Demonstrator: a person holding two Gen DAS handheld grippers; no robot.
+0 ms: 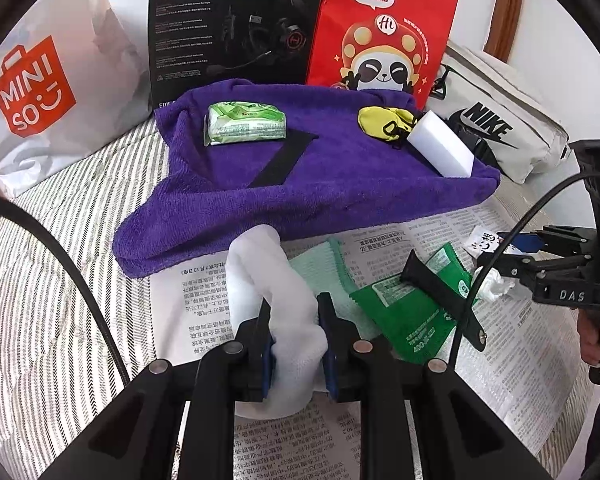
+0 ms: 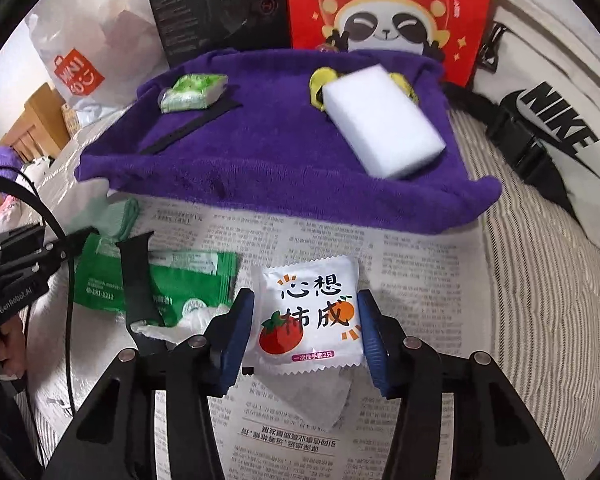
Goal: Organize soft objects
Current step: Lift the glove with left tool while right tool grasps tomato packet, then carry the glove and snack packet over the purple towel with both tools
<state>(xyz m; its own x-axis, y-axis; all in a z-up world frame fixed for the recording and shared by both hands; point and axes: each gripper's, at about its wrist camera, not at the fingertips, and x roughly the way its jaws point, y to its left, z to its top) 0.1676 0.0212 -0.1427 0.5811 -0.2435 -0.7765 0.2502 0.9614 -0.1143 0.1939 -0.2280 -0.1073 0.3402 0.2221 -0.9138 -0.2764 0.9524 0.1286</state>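
My left gripper (image 1: 294,336) is shut on a white sock (image 1: 268,280) that bends up over the newspaper. My right gripper (image 2: 306,332) has a white sachet (image 2: 312,280) with a tomato print between its blue pads, which touch both side edges. On the purple towel (image 1: 320,184) behind lie a green tissue pack (image 1: 246,124), a black strap (image 1: 284,158), a yellow pouch (image 1: 380,120) and a white sponge (image 1: 440,148). A green packet (image 2: 180,280) with a second black strap (image 2: 138,280) across it lies left of the sachet, beside a pale green cloth (image 2: 116,216) and crumpled tissue (image 2: 196,320).
Along the back stand a Miniso bag (image 1: 40,88), a black headset box (image 1: 236,20) and a red panda bag (image 1: 384,32). A white Nike bag (image 1: 500,128) lies at the right. Newspaper (image 1: 204,304) covers striped bedding (image 1: 60,280). A hand (image 1: 592,340) holds the right gripper.
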